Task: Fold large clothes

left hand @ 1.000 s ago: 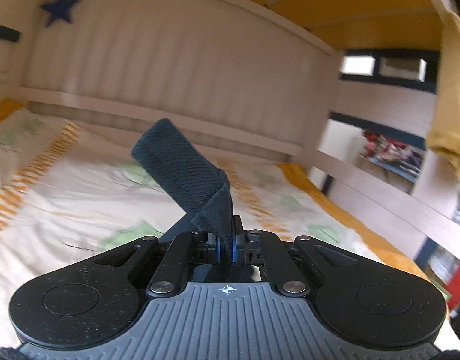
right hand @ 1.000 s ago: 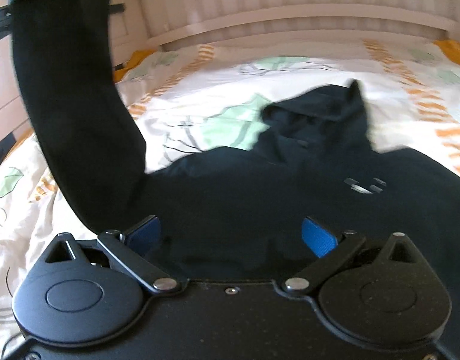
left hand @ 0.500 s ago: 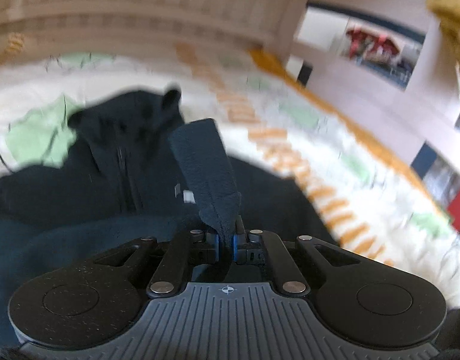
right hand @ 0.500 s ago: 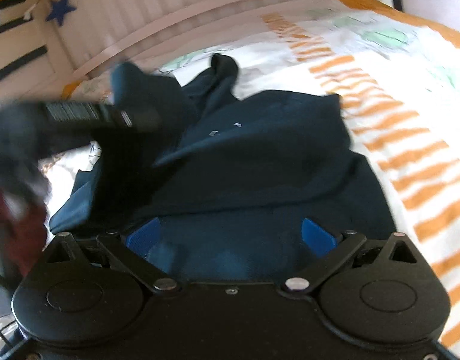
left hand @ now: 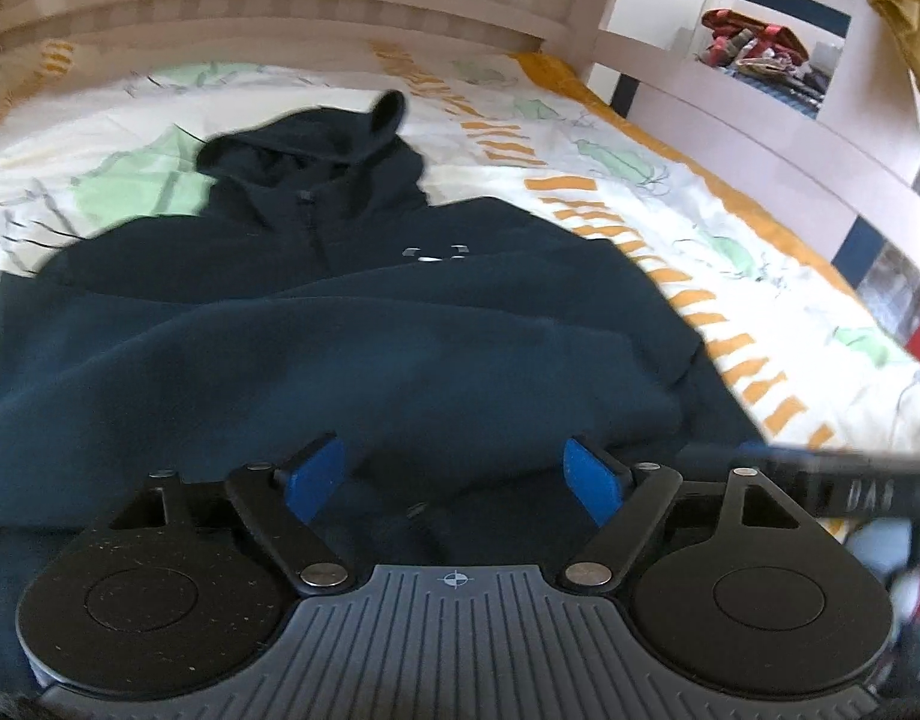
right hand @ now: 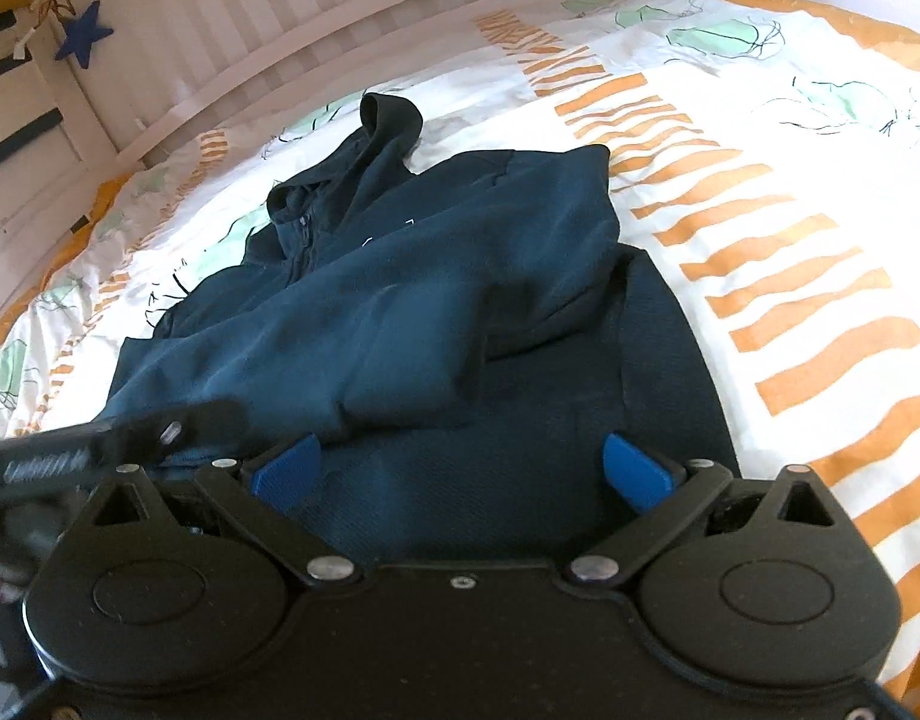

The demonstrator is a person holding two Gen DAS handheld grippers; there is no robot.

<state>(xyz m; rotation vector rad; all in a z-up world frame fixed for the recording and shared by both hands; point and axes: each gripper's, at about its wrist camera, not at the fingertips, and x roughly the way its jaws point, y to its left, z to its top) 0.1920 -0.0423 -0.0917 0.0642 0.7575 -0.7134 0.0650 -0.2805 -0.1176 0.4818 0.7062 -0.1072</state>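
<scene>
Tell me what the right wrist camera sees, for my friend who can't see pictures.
A dark navy hoodie lies on a bed with an orange-striped, green-patterned cover, its sleeve folded across the front and hood pointing toward the white slatted headboard. The right claw is open just above its hem, holding nothing.

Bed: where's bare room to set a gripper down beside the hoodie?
Free: the bedspread to the right of the hoodie, out to its orange edge; also the strip between the hood and the headboard. Crowded: the near middle, where hoodie folds lie under both open grippers.
</scene>
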